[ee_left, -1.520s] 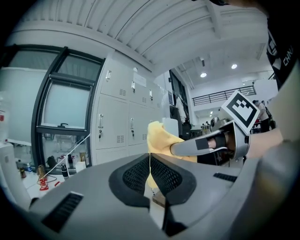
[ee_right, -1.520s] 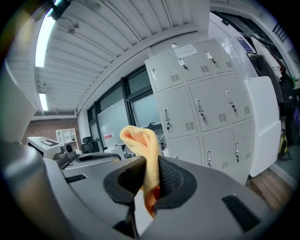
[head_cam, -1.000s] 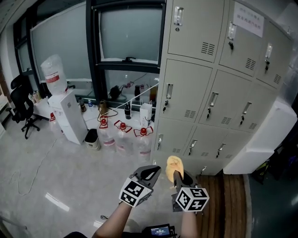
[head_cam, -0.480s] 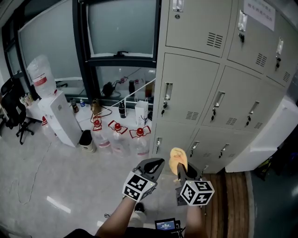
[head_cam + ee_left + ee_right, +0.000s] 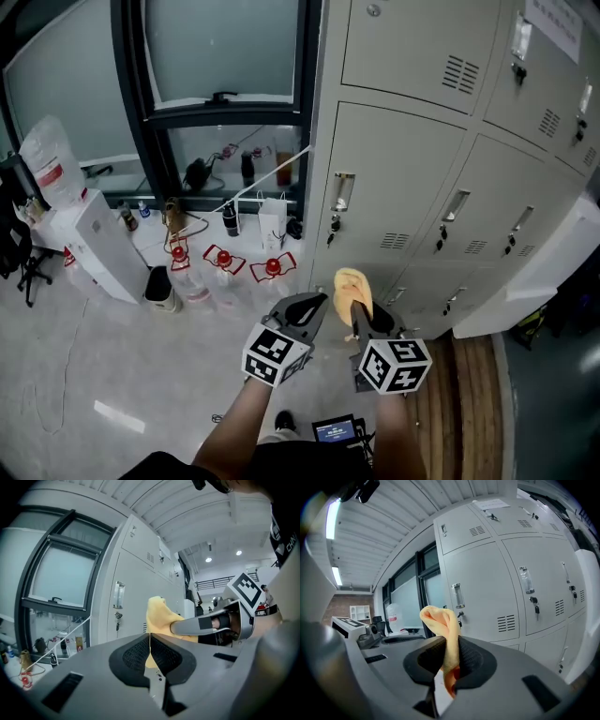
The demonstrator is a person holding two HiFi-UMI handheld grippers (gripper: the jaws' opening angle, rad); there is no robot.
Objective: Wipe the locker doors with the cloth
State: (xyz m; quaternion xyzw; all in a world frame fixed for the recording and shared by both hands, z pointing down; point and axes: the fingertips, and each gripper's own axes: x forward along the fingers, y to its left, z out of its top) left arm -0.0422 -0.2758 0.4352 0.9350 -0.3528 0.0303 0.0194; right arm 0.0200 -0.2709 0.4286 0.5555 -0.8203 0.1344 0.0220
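A bank of pale grey locker doors (image 5: 403, 197) with handles, keys and vent slots fills the upper right of the head view. My right gripper (image 5: 355, 316) is shut on a folded yellow cloth (image 5: 352, 291), which sticks up past its jaws and hangs a short way in front of the lower lockers. In the right gripper view the yellow cloth (image 5: 444, 634) stands pinched between the pads, with the locker doors (image 5: 497, 597) behind it. My left gripper (image 5: 309, 309) is shut and empty beside the right one. The left gripper view shows the cloth (image 5: 159, 620) beyond its closed jaws.
Left of the lockers, a dark-framed window (image 5: 220, 66) has bottles on its sill. Several water jugs with red caps (image 5: 225, 267) stand on the tiled floor, near a white water dispenser (image 5: 89, 239). A wooden strip of floor (image 5: 464, 403) runs along the lockers' base.
The view has moved closer to the lockers, which now loom larger. Both grippers have risen slightly, the cloth still pinched in the right one.
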